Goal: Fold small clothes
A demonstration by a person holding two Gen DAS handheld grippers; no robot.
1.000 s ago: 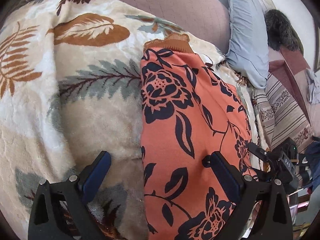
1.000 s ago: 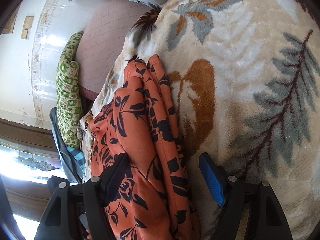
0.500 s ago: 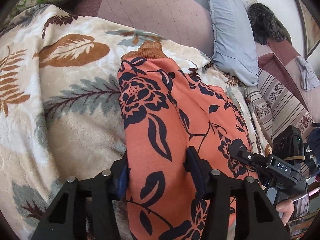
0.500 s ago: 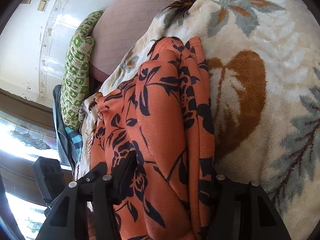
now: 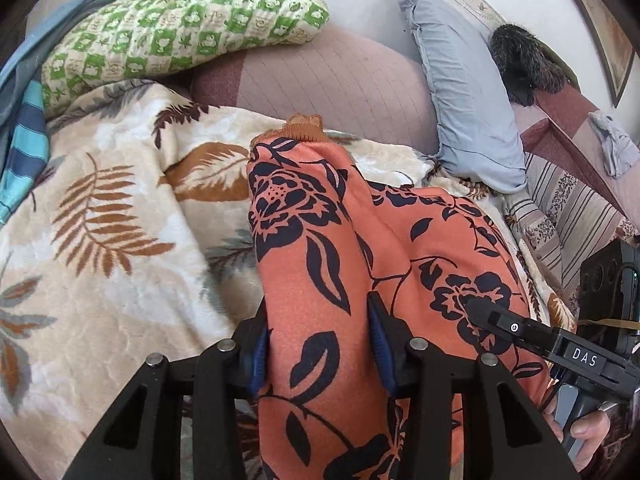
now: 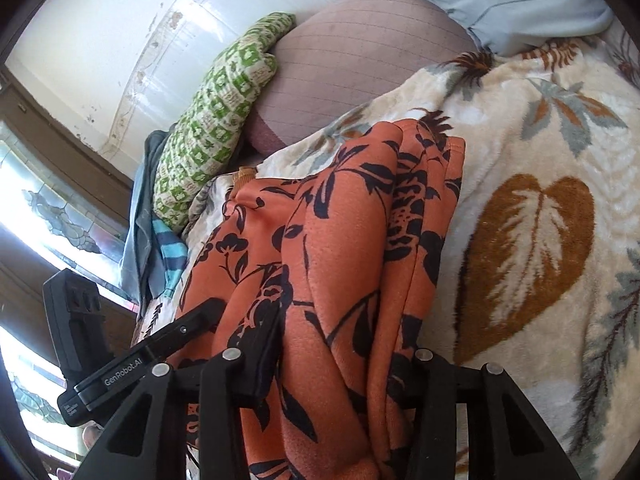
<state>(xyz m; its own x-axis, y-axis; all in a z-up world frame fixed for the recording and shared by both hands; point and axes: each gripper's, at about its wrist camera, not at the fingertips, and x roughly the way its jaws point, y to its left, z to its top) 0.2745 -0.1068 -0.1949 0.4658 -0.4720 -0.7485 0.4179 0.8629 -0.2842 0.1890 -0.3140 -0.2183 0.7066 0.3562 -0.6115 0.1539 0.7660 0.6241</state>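
Garment (image 5: 320,248) on blanket (image 5: 112,248), before pillows (image 5: 336,80)

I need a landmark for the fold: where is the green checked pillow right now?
In the left wrist view the green checked pillow lies at the upper left, at the head of the bed, resting partly on the mauve quilted cushion, beyond the leaf-print blanket.

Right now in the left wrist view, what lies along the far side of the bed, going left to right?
Blue striped cloth → green checked pillow → mauve quilted cushion → light blue pillow → dark furry item → grey crumpled cloth.
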